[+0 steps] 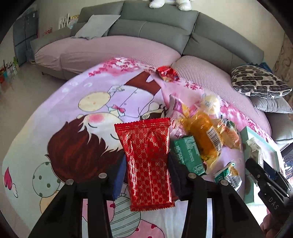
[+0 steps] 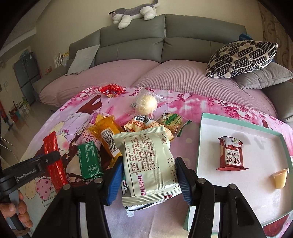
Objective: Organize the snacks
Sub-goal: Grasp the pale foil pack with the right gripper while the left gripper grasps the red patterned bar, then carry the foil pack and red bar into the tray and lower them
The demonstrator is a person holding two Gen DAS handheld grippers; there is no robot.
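Observation:
My left gripper (image 1: 146, 175) is shut on a red patterned snack packet (image 1: 147, 161) and holds it above the cartoon-print cloth; it also shows in the right wrist view (image 2: 55, 161). My right gripper (image 2: 149, 178) is shut on a pale cream snack packet (image 2: 148, 163) beside the snack pile. The pile holds a green packet (image 2: 89, 161), an orange packet (image 2: 108, 139) and a round bun in clear wrap (image 2: 147, 104). A teal-rimmed white box lid (image 2: 201, 139) at the right holds a red-brown packet (image 2: 231, 153) and a small jelly cup (image 2: 280, 178).
A small red packet (image 2: 111, 89) lies at the cloth's far edge. A grey sofa (image 2: 164, 38) with a pink cover stands behind, with a patterned cushion (image 2: 241, 56) at the right and a plush toy (image 2: 135, 12) on top. The cartoon cloth (image 1: 55, 113) stretches left.

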